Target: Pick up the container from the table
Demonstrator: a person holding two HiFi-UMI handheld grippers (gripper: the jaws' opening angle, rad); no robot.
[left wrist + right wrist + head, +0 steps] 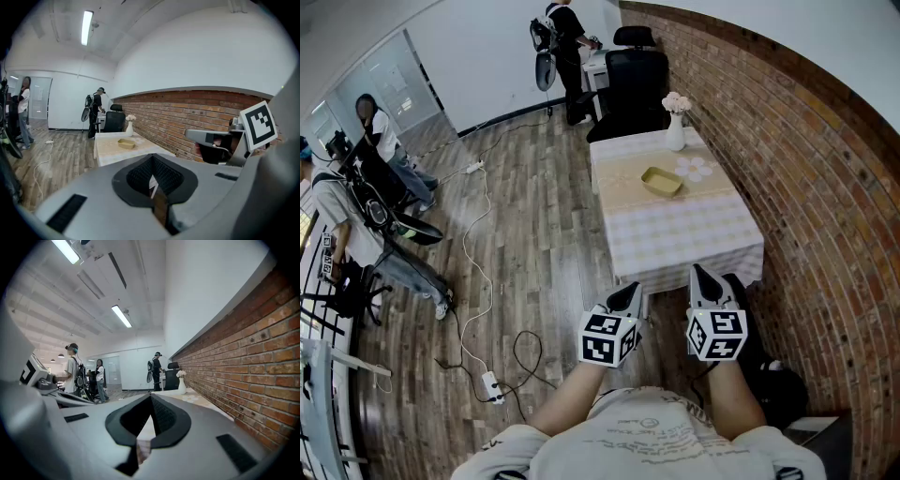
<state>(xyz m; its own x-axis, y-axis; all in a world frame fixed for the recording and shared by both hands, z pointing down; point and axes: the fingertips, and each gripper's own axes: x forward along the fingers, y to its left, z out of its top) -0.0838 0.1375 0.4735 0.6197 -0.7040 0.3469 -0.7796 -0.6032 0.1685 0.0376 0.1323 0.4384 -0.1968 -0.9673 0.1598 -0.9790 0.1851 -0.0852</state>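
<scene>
The container [662, 180] is a shallow yellow tray lying on the far half of the table [694, 239], which wears a pale checked cloth. The left gripper view shows the container [125, 143] small and far ahead. Both grippers hang in front of the table's near edge, well short of the container. My left gripper [630, 291] is shut with nothing in it, its jaws meeting low in its own view [152, 183]. My right gripper [701, 274] is shut and empty too [149, 416]. The right gripper view does not show the container.
A white vase of flowers [675, 129] stands behind the container, near the brick wall [811, 187]. A black office chair [633, 80] is beyond the table. Cables and a power strip [490, 384] lie on the wooden floor at left. People stand at left [380, 141] and at the back [564, 42].
</scene>
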